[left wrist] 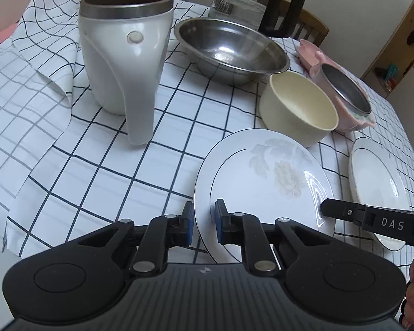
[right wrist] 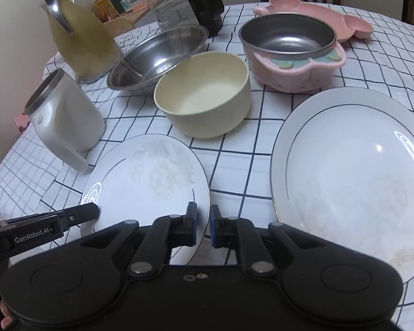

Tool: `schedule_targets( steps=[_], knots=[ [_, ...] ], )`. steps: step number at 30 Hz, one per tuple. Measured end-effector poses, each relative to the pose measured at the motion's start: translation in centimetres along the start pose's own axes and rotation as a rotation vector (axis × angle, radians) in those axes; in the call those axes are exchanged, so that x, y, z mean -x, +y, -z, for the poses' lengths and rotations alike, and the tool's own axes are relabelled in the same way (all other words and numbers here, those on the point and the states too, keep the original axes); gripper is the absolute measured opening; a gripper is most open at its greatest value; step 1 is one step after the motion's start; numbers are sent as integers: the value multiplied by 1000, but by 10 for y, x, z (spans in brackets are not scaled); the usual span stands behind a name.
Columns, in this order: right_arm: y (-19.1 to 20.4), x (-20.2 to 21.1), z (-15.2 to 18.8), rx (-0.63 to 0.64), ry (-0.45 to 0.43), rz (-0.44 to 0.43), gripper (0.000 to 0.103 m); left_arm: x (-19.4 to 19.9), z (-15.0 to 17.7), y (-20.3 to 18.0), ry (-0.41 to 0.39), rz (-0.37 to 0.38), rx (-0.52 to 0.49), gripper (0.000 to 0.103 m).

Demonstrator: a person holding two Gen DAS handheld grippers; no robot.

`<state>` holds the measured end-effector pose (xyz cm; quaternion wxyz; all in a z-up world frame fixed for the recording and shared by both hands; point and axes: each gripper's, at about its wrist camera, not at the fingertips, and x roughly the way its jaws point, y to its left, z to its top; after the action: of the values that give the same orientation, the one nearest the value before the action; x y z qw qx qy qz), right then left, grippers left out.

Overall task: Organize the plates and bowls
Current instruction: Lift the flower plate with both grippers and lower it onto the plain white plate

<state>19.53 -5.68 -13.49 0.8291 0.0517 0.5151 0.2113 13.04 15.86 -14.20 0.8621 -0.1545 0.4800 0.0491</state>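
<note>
Floral plate: white, thin dark ring, faint flower print, set before the cream bowl.
Left gripper: parted, rim straddled.
Right gripper: parted, opposite rim straddled.

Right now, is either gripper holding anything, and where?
Both straddle the small white floral plate rim: left gripper at its left edge, right gripper at its right edge. Whether the pads are pinching cannot be told.

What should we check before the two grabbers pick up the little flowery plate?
1. Left gripper straddles the small plate rim: ok.
2. Right gripper straddles the opposite rim: ok.
3. Fingers clamped on the plate: not ok, gaps show in both views.
4. Plate top free of other dishes: ok.
5. Big plate bare, if stacking there: ok.
6. Cream bowl apart from the small plate: ok.
</note>
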Motion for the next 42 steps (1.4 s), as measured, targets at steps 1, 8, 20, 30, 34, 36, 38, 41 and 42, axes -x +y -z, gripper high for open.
schedule_targets(
  steps=[1, 8, 20, 30, 34, 36, 38, 41, 42],
  knots=[
    [2, -2, 0, 8, 0, 3, 10, 0, 1, 1, 0, -4, 1, 14],
    [-1, 3, 6, 7, 2, -7, 10, 6, 2, -5, 1, 5, -7, 14],
    [-52, 68, -1, -90, -93, 32, 10, 16, -17, -90, -29, 121, -113, 14],
    [-145, 101, -6, -160, -106, 89, 10, -21, -17, -193, -10, 137, -191, 14],
    [-177, 96, -6, -178, -80, 90, 10, -39, -12, -213, 12, 113, -191, 14],
    [-187, 90, -6, -178, -61, 89, 10, -46, -11, -220, 19, 94, -193, 14],
    [-195, 82, -9, -170, -41, 85, 10, -52, -12, -225, 26, 76, -190, 14],
    [-205, 74, -11, -164, -12, 67, 10, -57, -13, -227, 34, 50, -181, 14],
    [-206, 71, -12, -158, -4, 64, 10, -59, -13, -227, 36, 43, -177, 14]
  ],
)
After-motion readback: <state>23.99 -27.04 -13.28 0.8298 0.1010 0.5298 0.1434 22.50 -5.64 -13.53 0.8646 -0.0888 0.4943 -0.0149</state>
